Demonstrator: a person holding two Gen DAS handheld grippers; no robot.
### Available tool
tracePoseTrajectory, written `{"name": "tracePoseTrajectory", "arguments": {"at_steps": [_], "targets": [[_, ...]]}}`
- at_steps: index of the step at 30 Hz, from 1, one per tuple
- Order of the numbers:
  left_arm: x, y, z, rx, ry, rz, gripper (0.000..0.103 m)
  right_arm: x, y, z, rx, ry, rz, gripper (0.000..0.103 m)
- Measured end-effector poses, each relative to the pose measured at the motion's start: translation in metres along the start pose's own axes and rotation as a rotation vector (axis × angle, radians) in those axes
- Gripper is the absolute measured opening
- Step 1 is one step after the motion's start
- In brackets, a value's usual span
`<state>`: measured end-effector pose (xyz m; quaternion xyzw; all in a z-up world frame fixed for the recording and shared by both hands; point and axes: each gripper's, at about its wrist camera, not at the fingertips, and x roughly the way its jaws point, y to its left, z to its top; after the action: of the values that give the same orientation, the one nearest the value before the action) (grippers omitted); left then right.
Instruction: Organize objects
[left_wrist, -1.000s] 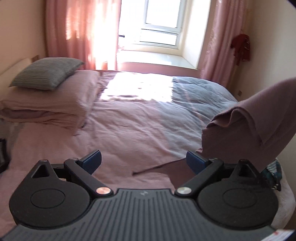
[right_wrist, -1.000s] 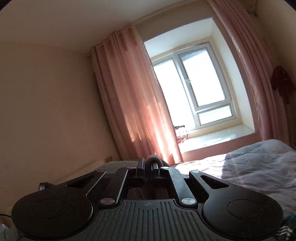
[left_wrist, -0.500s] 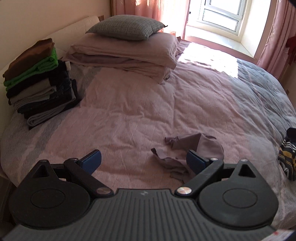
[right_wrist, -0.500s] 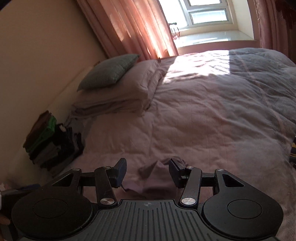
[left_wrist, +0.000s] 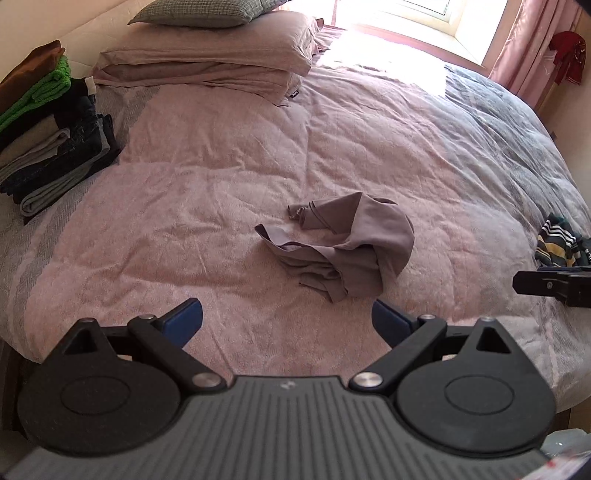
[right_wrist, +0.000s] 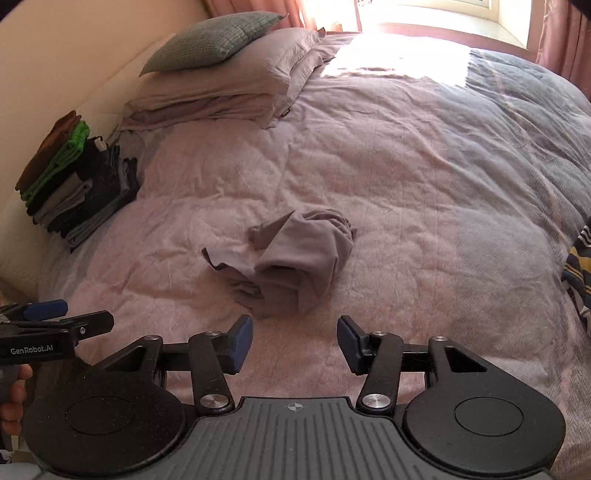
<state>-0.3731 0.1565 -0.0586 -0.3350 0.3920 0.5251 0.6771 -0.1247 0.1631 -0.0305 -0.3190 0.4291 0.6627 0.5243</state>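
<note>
So up close, both tongs hang over the near edge of the bed (left_wrist: 221, 155) with nothing in them. The left tongs (left_wrist: 288, 321) are spread wide, blue pads clear of everything. The right tongs (right_wrist: 295, 341) are parted too, a bit narrower; their jaws have just been opening, and nothing sits between them. Just past the fingertips, the crumpled mauve garment (left_wrist: 347, 243) lies in a heap on the pink quilt, touching neither pair. Off at the right edge there's a striped piece of clothing (left_wrist: 557, 242). Further back on the left, a stack of folded clothes (right_wrist: 74, 177) sits against the headboard, brown and green on top. Behind that, folded pink bedding (left_wrist: 207, 62) with a grey-green cushion (right_wrist: 210, 42) on it, then the sunlit window.
</note>
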Motion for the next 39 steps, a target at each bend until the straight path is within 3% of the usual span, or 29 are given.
{"name": "tracePoseTrajectory", "arguments": {"at_steps": [12,19,28,39], "targets": [[0.012,-0.041,0.001,-0.087,0.02,0.077,0.096,0.018,-0.046,0.015,-0.118,0.041,0.03,0.048],[0.027,-0.046,-0.008,-0.161,0.052,0.119,0.095,0.043,-0.064,0.019,-0.191,0.082,0.031,0.048],[0.049,-0.032,-0.017,-0.24,0.073,0.141,0.095,0.073,-0.053,0.024,-0.322,0.066,0.059,0.048],[0.091,-0.018,-0.005,-0.233,0.135,0.112,0.095,0.113,-0.033,0.035,-0.402,0.077,0.056,0.048]]}}
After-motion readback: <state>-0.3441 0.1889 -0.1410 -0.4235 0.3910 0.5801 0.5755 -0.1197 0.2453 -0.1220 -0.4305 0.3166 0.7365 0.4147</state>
